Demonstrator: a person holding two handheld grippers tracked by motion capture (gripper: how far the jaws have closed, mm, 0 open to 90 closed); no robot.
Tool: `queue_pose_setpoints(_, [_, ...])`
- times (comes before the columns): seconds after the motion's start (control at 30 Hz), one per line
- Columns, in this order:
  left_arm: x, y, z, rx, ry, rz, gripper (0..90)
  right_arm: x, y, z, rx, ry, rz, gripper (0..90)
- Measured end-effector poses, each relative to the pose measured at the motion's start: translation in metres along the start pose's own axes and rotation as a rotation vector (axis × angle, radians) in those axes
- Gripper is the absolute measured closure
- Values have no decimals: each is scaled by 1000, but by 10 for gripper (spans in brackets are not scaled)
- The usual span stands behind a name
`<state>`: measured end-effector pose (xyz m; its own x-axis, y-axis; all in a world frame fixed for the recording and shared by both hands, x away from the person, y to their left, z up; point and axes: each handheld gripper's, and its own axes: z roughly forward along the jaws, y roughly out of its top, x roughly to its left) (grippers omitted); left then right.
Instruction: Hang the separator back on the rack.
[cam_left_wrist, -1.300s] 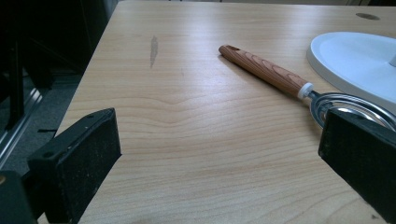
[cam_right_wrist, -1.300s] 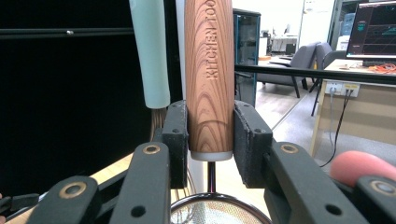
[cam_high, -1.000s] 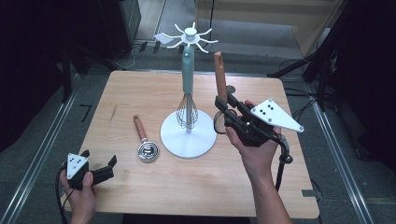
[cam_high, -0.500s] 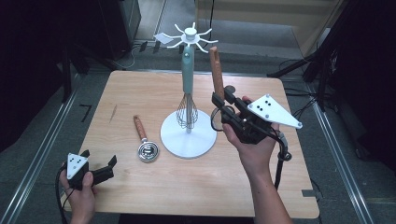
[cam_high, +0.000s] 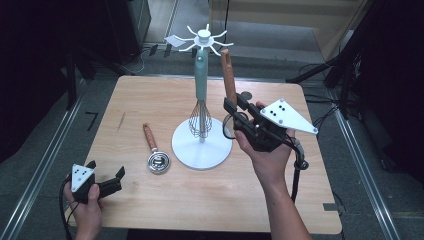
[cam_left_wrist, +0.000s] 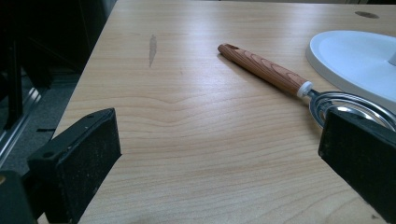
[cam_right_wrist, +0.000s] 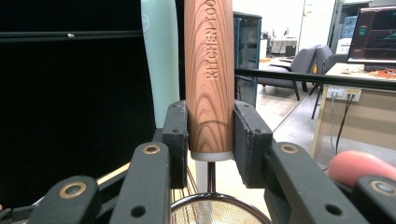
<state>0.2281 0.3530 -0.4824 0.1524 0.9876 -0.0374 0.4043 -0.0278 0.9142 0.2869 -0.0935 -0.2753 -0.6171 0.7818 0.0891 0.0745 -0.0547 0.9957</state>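
High view: right tongs (cam_high: 234, 111) are pinching a wood-handled strainer (cam_high: 228, 75) upright, handle up, just right of the stand's pole (cam_high: 200, 80) and below its white hooks (cam_high: 202, 40). Right gripper view: pads (cam_right_wrist: 177, 133) are clamping the wooden handle (cam_right_wrist: 208, 70) near its bottom end, mesh rim (cam_right_wrist: 215, 205) hanging below.

Progress, my read: whisk (cam_high: 201, 120) is already hanging on the stand, strainer is lifted but not hooked yet, and the third utensil (cam_high: 154, 150) is lying on the table (cam_high: 150, 100) left of the white base (cam_high: 202, 149). So roughly a third done.

Left tongs (cam_high: 107, 181) are sitting spread wide and empty at the near left corner, close to the table edge.

Room: far right of the table is open; the pole and whisk are crowding the strainer's left side, hooks are tight overhead.
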Motion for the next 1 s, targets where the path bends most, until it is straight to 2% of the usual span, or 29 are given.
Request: queue_pose_setpoints(1.0, [0,0,0,1,0,0,0,3,-3,13,20,-8,-7,702])
